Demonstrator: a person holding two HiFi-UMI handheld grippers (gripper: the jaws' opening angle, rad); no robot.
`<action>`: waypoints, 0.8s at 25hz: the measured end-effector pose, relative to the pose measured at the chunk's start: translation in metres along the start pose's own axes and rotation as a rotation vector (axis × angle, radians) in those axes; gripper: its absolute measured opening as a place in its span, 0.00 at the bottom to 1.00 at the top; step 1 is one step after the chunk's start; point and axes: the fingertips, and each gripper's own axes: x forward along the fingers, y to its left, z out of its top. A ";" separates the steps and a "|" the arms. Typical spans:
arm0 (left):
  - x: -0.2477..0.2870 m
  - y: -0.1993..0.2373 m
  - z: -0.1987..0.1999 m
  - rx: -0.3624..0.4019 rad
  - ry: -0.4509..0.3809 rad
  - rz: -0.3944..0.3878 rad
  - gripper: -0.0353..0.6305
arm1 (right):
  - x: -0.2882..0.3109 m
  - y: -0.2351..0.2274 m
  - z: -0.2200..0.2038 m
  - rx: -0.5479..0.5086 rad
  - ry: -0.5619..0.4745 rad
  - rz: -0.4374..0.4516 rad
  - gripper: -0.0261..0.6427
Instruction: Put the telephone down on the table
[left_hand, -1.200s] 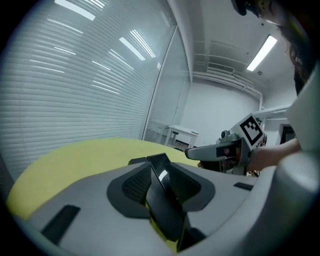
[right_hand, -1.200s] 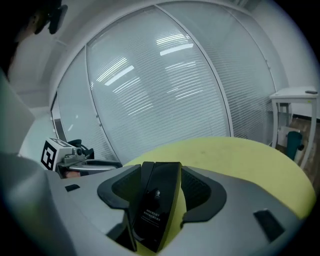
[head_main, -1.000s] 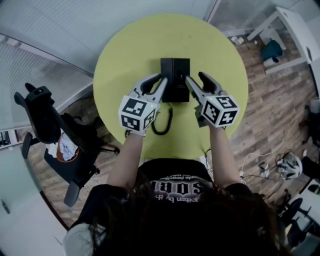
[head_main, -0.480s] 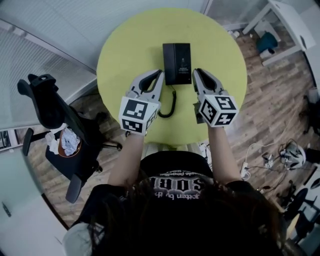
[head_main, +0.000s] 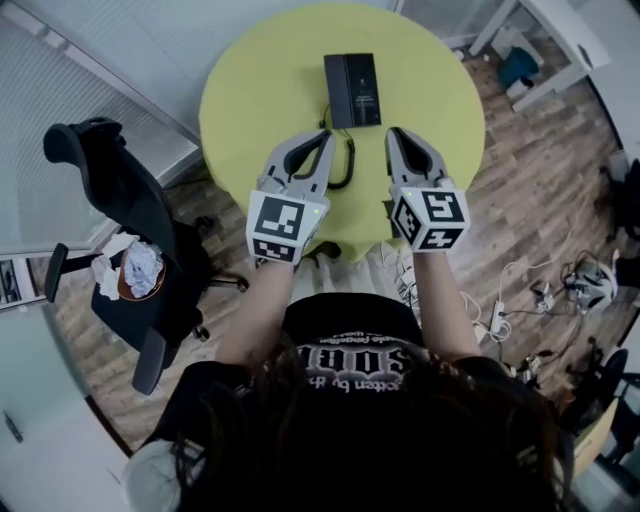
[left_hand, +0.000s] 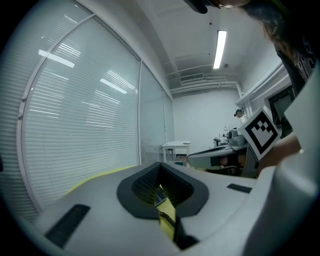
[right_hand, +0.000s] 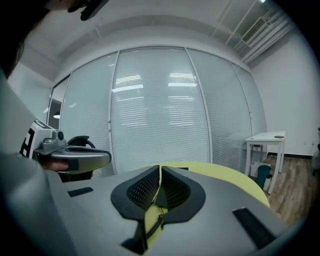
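Holding one tool in each hand, a person in a black T-shirt (head_main: 350, 362) stood at the near edge of a round yellow-green table (head_main: 250, 80). Dark hair (head_main: 380, 440) filled the bottom of the head view and cut off most of the shirt's print. The left hand-held gripper (head_main: 326, 136) was closed with nothing in it. Its own view showed the pads (left_hand: 149, 182) pressed together, with only a sliver of table showing below them. The right hand-held gripper (head_main: 391, 134) hung level with it, its jaws closing to a hairline slit and nothing between them. The two tools and their marker cubes hid the table's near rim. A coiled cord (head_main: 347, 165) looped on the tabletop between the two tips; where its near end ran could not be made out. The black telephone (head_main: 352, 90) lay flat on the table beyond the tips, apart from both tools. Handset and base could not be told apart from above, and in both gripper views the jaws hid nearly all of it. A dark office chair (head_main: 120, 215) stood left of the table with something pale and crumpled on its seat. Cables (head_main: 540, 300) trailed over the wood floor (head_main: 540, 190) at right. A white desk (head_main: 565, 45) was cut off by the frame, and blinds (right_hand: 160, 125) lined the glass wall behind.
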 end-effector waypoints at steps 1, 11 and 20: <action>-0.006 -0.004 0.001 0.000 -0.002 -0.002 0.06 | -0.008 0.004 0.001 -0.005 -0.009 -0.005 0.09; -0.050 -0.026 0.003 -0.018 -0.011 0.005 0.06 | -0.065 0.031 0.008 -0.035 -0.040 -0.032 0.09; -0.070 -0.041 0.005 -0.015 -0.001 0.034 0.06 | -0.092 0.036 0.012 -0.019 -0.062 -0.030 0.09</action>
